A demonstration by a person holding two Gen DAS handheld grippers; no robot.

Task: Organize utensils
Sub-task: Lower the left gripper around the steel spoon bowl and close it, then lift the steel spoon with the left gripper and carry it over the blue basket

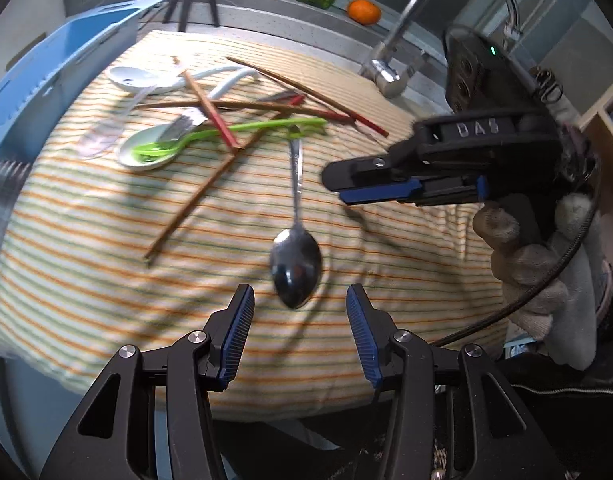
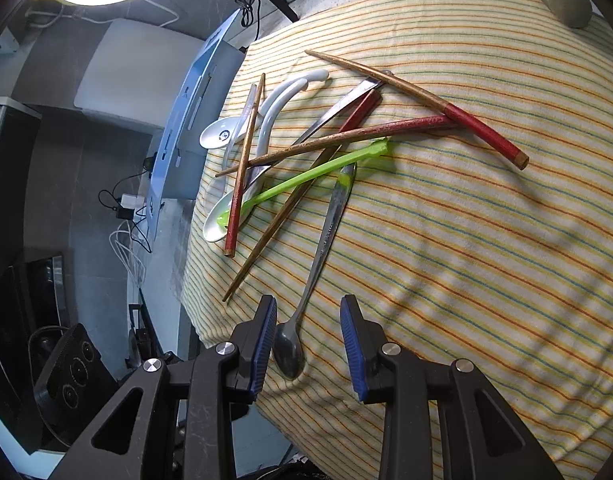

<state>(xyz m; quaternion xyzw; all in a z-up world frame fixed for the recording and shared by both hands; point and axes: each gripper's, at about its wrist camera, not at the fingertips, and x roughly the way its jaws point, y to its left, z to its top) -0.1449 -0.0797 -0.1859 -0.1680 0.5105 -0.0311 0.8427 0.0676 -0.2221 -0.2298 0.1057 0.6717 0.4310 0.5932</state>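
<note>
**Both grippers hovering over the steel spoon on the striped cloth**

A long-handled stainless steel spoon (image 1: 296, 256) is lying flat on the yellow cloth with orange and green stripes (image 1: 106, 248) that is covering the counter, its bowl toward the near edge and its handle tip reaching up to the pile of other utensils.

The left gripper (image 1: 300, 336) is hanging over the cloth with its blue-padded fingers (image 1: 238, 332) spread apart and holding nothing; in its own view the spoon's bowl is sitting just beyond the gap between them.

The right gripper (image 2: 308, 344) is pointing down at the same spoon, its fingers (image 2: 264, 344) standing on either side of the bowl without touching it, parted and empty. A gloved hand (image 1: 546, 272) is carrying it.

Further back, the pile is sprawling: a translucent green plastic spoon (image 2: 306, 178) is resting with its bowl in a white ceramic soup spoon (image 2: 214, 220), brown wooden chopsticks with red ends (image 2: 418, 98) are crossing over one another, and a second white ceramic soup spoon (image 2: 222, 134) is lying behind them. A pale blue plastic rack (image 1: 66, 64) is standing beside the cloth's left edge.
</note>
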